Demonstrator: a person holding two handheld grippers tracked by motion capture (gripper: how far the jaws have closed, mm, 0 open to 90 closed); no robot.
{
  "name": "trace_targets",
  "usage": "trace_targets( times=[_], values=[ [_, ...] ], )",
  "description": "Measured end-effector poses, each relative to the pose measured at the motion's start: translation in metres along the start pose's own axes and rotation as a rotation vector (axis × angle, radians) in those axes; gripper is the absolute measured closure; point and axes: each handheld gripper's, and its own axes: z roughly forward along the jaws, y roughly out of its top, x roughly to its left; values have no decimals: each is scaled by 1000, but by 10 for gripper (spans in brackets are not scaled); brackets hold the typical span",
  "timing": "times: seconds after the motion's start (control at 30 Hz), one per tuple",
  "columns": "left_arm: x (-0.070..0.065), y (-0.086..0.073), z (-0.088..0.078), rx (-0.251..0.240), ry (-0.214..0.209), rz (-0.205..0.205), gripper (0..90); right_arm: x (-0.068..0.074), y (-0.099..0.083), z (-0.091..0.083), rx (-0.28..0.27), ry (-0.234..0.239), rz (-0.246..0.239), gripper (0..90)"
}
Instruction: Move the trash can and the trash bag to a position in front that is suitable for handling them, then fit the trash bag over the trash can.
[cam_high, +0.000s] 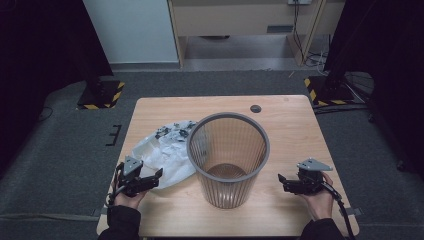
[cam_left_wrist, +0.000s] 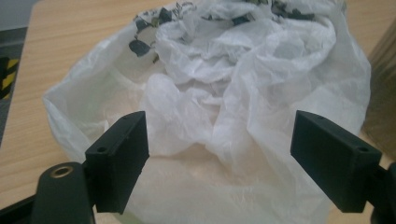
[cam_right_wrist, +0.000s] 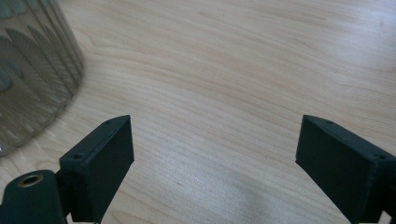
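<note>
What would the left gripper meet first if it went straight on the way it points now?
Probably the crumpled white plastic bag: it lies right ahead of the open left gripper, between and beyond its jaws. The grey bin stands off to the side.

Crinkled thin white plastic bag (cam_left_wrist: 243, 93), ribbed grey bin (cam_high: 228, 160), probably plastic, matt wood table (cam_right_wrist: 224, 70)

Hand-held tools, black body with grey top plate

Left tool (cam_high: 150, 179) and right tool (cam_high: 286, 183): blocky black jaws, brass-ringed screw hole, trailing black cable; dark sleeves (cam_high: 120, 222).
</note>
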Motion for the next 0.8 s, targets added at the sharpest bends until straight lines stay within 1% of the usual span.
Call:
trace_targets(
  times=[0.1, 0.13, 0.27, 0.33, 0.4, 0.6, 0.7, 0.8],
  values=[
    [-1, 5, 3, -20, 2, -10, 187, -1, -1, 0, 2, -1, 6, 102],
    [-2, 6, 4, -20, 7, -8, 187, -1, -1, 1, 8, 0, 14, 102],
    [-3, 8, 8, -28, 5, -7, 187, -1, -1, 2, 12, 4, 4, 99],
    [-1, 11, 15, -25, 9, -3, 186, -1, -1, 2, 13, 2, 6, 99],
    [0, 12, 18, -22, 9, -3, 185, -2, -1, 3, 16, 0, 7, 98],
    [0, 15, 38, 29, 36, 30, 183, -2, -4, 8, 51, -4, 5, 96],
    [-1, 14, 46, 50, 41, 36, 184, -2, -4, 9, 59, -3, 3, 96],
    [-2, 12, 55, 100, 52, 53, 184, -3, -4, 10, 65, -3, 2, 92]
  ],
)
